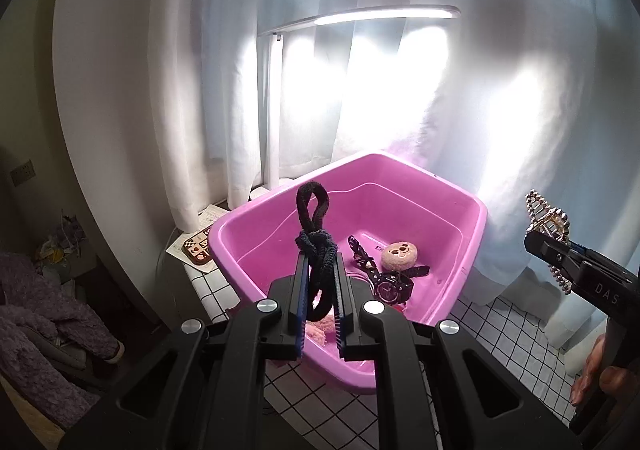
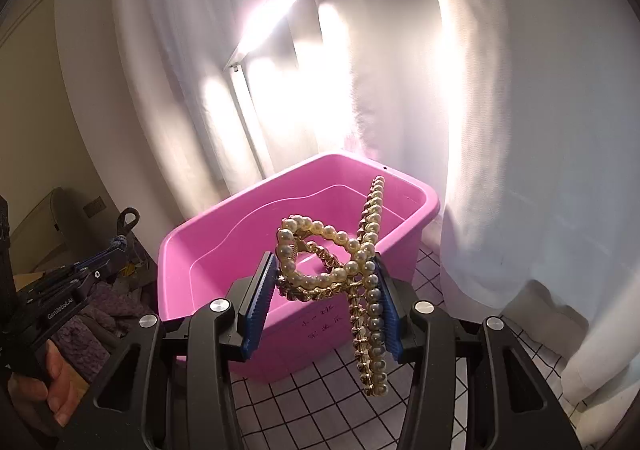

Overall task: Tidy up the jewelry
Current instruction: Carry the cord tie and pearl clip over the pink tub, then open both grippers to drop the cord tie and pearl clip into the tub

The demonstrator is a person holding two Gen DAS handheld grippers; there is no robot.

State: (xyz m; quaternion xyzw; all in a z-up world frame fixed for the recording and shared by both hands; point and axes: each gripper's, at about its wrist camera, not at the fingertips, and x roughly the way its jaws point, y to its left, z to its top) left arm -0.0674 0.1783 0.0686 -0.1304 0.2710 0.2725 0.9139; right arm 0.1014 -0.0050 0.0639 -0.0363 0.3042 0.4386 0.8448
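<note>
Jewelry pieces are partly in the pink tub and partly held above it. Inside the tub lie a black wristwatch, a black chain strap and a small plush face charm, close together near the middle of the bottom; the charm touches the watch strap.

The left gripper is clenched on a black fabric hair tie. The tie is knotted between the blue pads, and one loop stands up above the fingertips, over the near side of the tub.

The right gripper grasps a pearl hair claw with a gold metal frame. The claw sits between the two blue pads; one row of pearls hangs down past the fingers, and another points up toward the far rim of the tub. In the left wrist view this claw is seen at the right side, outside the tub rim and higher than it.

The tub stands on a white tiled table with dark grid lines. Behind it are a lit white desk lamp and a white curtain.
</note>
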